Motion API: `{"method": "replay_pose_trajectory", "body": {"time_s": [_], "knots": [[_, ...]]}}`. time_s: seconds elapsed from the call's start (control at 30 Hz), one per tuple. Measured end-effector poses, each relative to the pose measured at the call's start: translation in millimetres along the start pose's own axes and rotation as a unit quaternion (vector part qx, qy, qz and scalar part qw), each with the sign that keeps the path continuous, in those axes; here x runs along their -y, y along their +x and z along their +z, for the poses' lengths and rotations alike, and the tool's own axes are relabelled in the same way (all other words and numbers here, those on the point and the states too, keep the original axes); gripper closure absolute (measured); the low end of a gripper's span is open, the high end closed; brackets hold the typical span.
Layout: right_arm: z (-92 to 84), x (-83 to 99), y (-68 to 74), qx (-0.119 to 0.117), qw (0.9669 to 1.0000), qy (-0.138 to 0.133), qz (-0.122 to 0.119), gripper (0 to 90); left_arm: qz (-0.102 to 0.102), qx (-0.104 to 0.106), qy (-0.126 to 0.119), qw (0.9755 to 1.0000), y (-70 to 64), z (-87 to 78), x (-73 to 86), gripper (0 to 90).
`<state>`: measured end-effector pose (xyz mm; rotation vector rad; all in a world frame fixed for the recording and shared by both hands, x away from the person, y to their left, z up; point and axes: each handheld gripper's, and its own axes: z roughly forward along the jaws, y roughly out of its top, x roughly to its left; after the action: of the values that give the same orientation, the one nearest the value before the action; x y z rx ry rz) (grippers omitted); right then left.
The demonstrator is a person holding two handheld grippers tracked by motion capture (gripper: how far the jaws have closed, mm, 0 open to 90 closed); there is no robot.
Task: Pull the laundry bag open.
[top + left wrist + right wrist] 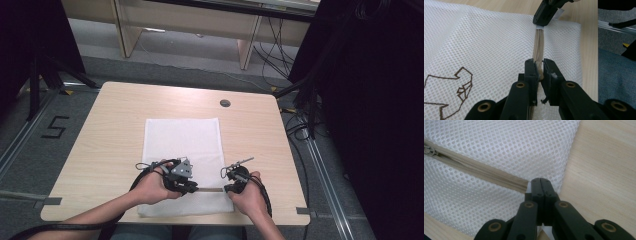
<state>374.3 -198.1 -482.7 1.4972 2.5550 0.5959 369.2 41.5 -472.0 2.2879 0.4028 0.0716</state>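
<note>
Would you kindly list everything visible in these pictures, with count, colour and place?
mesh bag: one, white, flat on the middle of the table, brown line drawing on it
zipper: one, beige, along the bag's near edge, stretched between the two grippers
table: one, light wood, centre of the high view
cable hole: one, dark, far right part of the tabletop
floor marking: one, black figure 5, left of the table
cables: several, black, on the floor at the far right
left hand-held gripper: one, black, shut on the zipper pull
right hand-held gripper: one, black, shut on the zipper's end at the bag's corner
hands: two, at the near edge
</note>
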Motion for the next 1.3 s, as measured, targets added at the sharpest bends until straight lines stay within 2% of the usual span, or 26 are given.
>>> {"method": "replay_pose_trajectory", "body": {"time_s": [0.1,0.2,0.23,0.3,0.37,0.4,0.47,0.57,0.6,0.63,0.67,0.7,0.73,0.83,0.87,0.9,0.97,1.0,1.03,1.07,1.13,1.17,1.3], "knots": [[-0.9,0.1,1.7,-0.001,0.9999,0.006,0.011,90.0,-0.002,0.003,0.000,1.0000,0.9,-2.2,2.1,81.8],[-0.7,0.2,1.3,-0.001,1.0000,0.005,0.008,90.0,-0.006,0.005,-0.003,1.0000,1.2,-2.7,3.9,81.8],[-0.8,0.1,1.3,-0.001,1.0000,0.005,0.009,90.0,0.002,0.002,0.003,1.0000,1.5,-3.2,3.9,81.8],[-0.8,0.1,1.6,-0.001,0.9999,0.006,0.009,90.0,-0.003,0.003,-0.001,1.0000,1.5,-4.0,4.4,81.8],[-0.2,0.2,0.2,0.000,1.0000,0.000,0.002,90.0,0.007,0.005,-0.002,1.0000,3.1,-5.9,4.9,81.8],[0.8,0.5,-0.7,0.000,1.0000,-0.002,-0.001,90.0,0.001,0.005,-0.004,1.0000,2.5,-6.4,5.5,81.8],[-0.4,0.3,0.6,-0.001,1.0000,0.002,0.005,90.0,0.000,0.004,-0.005,1.0000,2.3,-7.7,6.6,81.8],[0.8,0.6,-0.5,-0.001,1.0000,-0.002,0.000,90.0,0.000,0.003,-0.005,1.0000,3.9,-10.8,8.7,81.8],[-0.5,0.3,0.7,-0.001,1.0000,0.002,0.006,90.0,-0.002,0.004,-0.004,1.0000,4.3,-11.8,9.3,81.8],[0.2,0.4,0.0,0.000,1.0000,0.000,0.002,90.0,0.005,0.005,-0.005,1.0000,4.9,-12.5,9.5,81.8],[-0.4,0.3,0.7,0.000,1.0000,0.002,0.006,90.0,-0.002,0.003,-0.004,1.0000,4.0,-13.3,10.4,81.8],[-0.6,0.3,1.1,-0.001,1.0000,0.004,0.009,90.0,0.002,0.004,-0.005,1.0000,4.6,-13.9,10.5,81.8],[0.6,0.5,-0.4,-0.001,1.0000,-0.002,0.001,90.0,-0.001,0.002,-0.003,1.0000,3.8,-14.4,11.1,81.8],[-0.3,0.4,0.5,-0.001,1.0000,0.001,0.006,90.0,-0.003,0.001,-0.003,1.0000,3.2,-16.1,12.0,81.8],[-0.2,0.4,0.4,-0.001,1.0000,0.001,0.005,90.0,0.006,-0.001,0.003,1.0000,4.3,-17.6,12.4,81.8],[0.3,0.5,-0.2,-0.001,1.0000,-0.002,0.001,90.0,-0.001,-0.001,-0.004,1.0000,3.2,-17.5,13.1,81.8],[-0.2,0.5,0.3,-0.001,1.0000,0.001,0.006,90.0,0.002,0.001,-0.005,1.0000,4.8,-19.4,14.3,81.8],[1.2,0.9,-1.0,0.000,1.0000,-0.004,0.002,90.0,-0.009,0.003,-0.008,0.9999,3.7,-19.9,14.8,81.8],[1.3,0.9,-1.3,-0.001,1.0000,-0.005,0.000,90.0,0.002,0.001,-0.008,1.0000,4.3,-20.6,14.8,81.8],[0.1,0.6,-0.3,-0.002,1.0000,-0.002,0.003,90.0,-0.001,0.002,-0.009,1.0000,3.9,-20.6,15.0,81.8],[-0.4,0.6,0.7,-0.002,1.0000,0.001,0.008,90.0,0.009,0.002,-0.006,0.9999,4.7,-21.5,14.7,81.8],[-0.3,0.6,0.7,-0.002,1.0000,0.001,0.008,90.0,-0.001,0.001,-0.006,1.0000,3.7,-21.6,15.4,81.8],[0.3,0.6,-0.2,-0.001,1.0000,-0.002,0.003,90.0,-0.004,-0.002,-0.004,1.0000,5.0,-24.8,17.0,81.8]]}}
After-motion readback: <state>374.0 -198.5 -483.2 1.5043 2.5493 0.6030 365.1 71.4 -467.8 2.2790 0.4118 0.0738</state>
